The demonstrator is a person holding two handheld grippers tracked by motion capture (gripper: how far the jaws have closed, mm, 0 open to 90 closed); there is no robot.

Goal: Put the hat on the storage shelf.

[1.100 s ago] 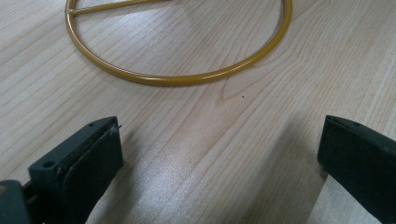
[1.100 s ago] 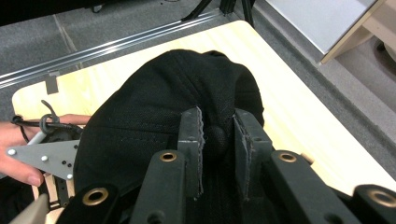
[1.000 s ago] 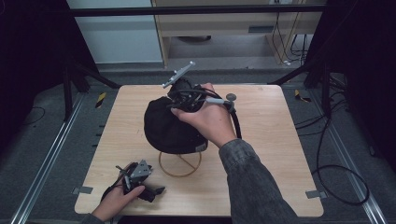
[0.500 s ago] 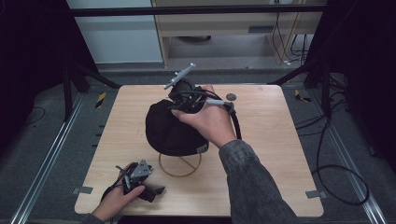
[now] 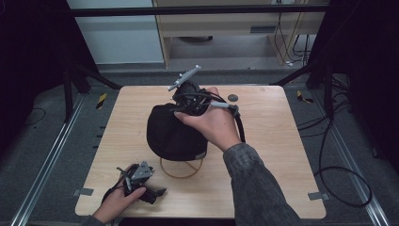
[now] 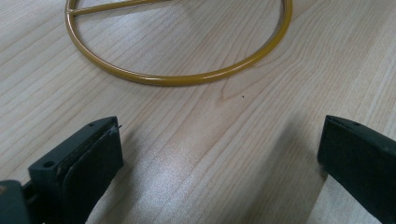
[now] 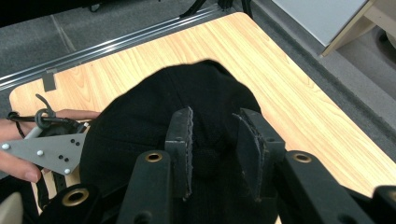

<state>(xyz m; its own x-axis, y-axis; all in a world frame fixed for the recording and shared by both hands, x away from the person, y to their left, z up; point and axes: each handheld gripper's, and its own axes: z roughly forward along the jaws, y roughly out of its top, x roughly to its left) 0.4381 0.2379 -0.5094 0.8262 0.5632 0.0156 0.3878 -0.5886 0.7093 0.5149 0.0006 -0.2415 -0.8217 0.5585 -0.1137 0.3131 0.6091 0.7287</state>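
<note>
A black cap [image 5: 169, 136] sits on a gold wire stand whose ring base [image 5: 181, 173] rests on the wooden table [image 5: 282, 155]. My right gripper [image 5: 180, 111] is on the cap's crown, held from the right. In the right gripper view its jaws [image 7: 214, 135] have just been opening. They stand a little apart, and the cap [image 7: 140, 112] crown bulges between the pads without being pinched. My left gripper [image 5: 155, 195] lies near the table's front left, jaws wide open over bare wood [image 6: 219, 149]. The gold ring [image 6: 177, 79] lies just ahead of it.
A small dark disc [image 5: 232, 98] lies on the table behind the right hand. Metal rails run along both sides of the table on the floor, and cables trail at the right. A low shelf [image 5: 226, 28] stands behind the table.
</note>
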